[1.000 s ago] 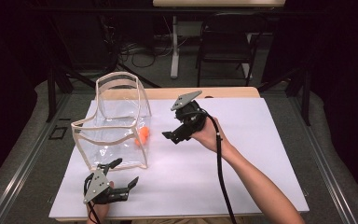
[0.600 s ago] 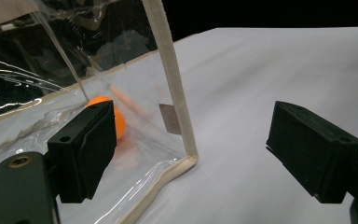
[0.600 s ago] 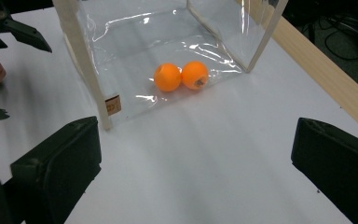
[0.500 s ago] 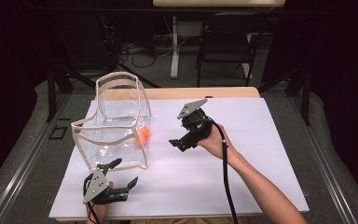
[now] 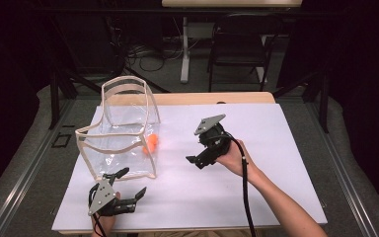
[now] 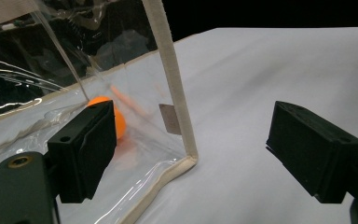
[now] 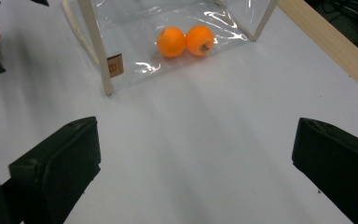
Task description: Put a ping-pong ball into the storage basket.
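Note:
A clear plastic bag (image 5: 121, 129) with cream trim stands open on the white table (image 5: 276, 148), left of centre. Two orange balls (image 7: 171, 41) lie side by side inside it near its right wall; they show as an orange patch (image 5: 150, 144) in the high view. My right gripper (image 5: 196, 161) hovers open to the right of the bag, apart from it, with nothing between its fingers. My left gripper (image 5: 132, 181) is open at the bag's near corner. In the left gripper view the bag's corner trim (image 6: 175, 84) stands between the jaws, and one ball (image 6: 117, 119) is half hidden behind a jaw.
A wooden table edge (image 5: 217, 98) runs along the back, beyond the white sheet. A dark chair (image 5: 239, 47) and a stand's post (image 5: 184, 49) are on the floor behind. The sheet's right half (image 5: 286, 173) is bare apart from my forearm.
My right gripper has drawn back to the right and toward the near side, away from the bag. The left gripper and the bag have stayed put.

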Demonstrator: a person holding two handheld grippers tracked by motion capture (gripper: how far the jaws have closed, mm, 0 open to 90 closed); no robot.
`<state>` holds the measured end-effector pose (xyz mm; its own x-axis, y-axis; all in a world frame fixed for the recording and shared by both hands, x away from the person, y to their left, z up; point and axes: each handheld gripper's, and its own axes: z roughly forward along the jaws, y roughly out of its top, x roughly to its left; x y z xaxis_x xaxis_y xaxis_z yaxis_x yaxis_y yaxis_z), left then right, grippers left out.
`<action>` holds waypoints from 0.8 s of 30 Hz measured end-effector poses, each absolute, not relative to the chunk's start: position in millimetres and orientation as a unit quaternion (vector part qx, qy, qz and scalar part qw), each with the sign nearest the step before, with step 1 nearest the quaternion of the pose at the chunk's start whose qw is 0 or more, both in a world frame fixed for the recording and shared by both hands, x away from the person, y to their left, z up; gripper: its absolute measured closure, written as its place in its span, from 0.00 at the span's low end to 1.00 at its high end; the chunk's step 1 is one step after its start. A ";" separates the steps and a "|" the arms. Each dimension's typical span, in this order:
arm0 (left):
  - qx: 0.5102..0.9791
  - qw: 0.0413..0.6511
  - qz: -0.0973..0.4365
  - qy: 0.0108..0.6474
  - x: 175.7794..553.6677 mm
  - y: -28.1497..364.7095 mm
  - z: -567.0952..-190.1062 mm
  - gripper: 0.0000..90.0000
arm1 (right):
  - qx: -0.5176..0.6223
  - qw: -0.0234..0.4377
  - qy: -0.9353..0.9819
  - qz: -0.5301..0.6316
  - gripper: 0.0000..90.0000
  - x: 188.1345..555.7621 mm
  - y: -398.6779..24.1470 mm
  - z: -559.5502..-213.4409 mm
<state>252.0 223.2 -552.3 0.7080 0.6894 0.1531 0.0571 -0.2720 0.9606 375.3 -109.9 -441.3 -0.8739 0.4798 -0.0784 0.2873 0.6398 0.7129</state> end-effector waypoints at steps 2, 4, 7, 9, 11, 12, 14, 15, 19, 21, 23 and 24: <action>0.743 0.549 0.288 0.251 252.2 223.3 -552.3 0.17 | 0.215 0.132 0.897 0.363 0.01 373.2 -113.1 -444.1; 0.744 0.548 0.288 0.251 252.3 223.0 -552.3 0.17 | 0.215 0.132 0.898 0.360 0.01 371.4 -116.3 -446.6; 0.744 0.550 0.287 0.251 252.2 222.1 -552.4 0.17 | 0.217 0.134 0.897 0.360 0.01 368.5 -121.3 -449.1; 0.745 0.548 0.287 0.250 252.3 222.5 -552.3 0.17 | 0.219 0.136 0.896 0.360 0.01 366.3 -124.6 -450.3; 0.744 0.548 0.288 0.251 252.3 222.7 -552.3 0.17 | 0.220 0.139 0.895 0.362 0.01 364.1 -127.3 -452.2; 0.744 0.548 0.288 0.251 252.3 222.8 -552.2 0.17 | 0.221 0.140 0.895 0.362 0.01 362.9 -128.7 -453.5; 0.743 0.549 0.288 0.251 252.2 222.8 -552.3 0.17 | 0.222 0.141 0.895 0.361 0.01 361.6 -132.0 -456.2; 0.744 0.548 0.288 0.251 252.2 223.1 -552.2 0.17 | 0.224 0.141 0.894 0.361 0.01 360.8 -133.6 -457.8; 0.743 0.549 0.288 0.251 252.3 222.9 -552.4 0.17 | 0.229 0.143 0.892 0.363 0.01 358.3 -140.5 -462.9; 0.743 0.549 0.288 0.251 252.2 222.8 -552.3 0.17 | 0.232 0.142 0.892 0.362 0.01 357.1 -143.5 -464.7; 0.744 0.548 0.288 0.251 252.1 223.1 -552.2 0.17 | 0.234 0.144 0.891 0.362 0.01 355.4 -146.2 -466.4; 0.743 0.549 0.288 0.251 252.2 223.0 -552.3 0.17 | 0.235 0.145 0.891 0.361 0.01 354.6 -147.7 -467.1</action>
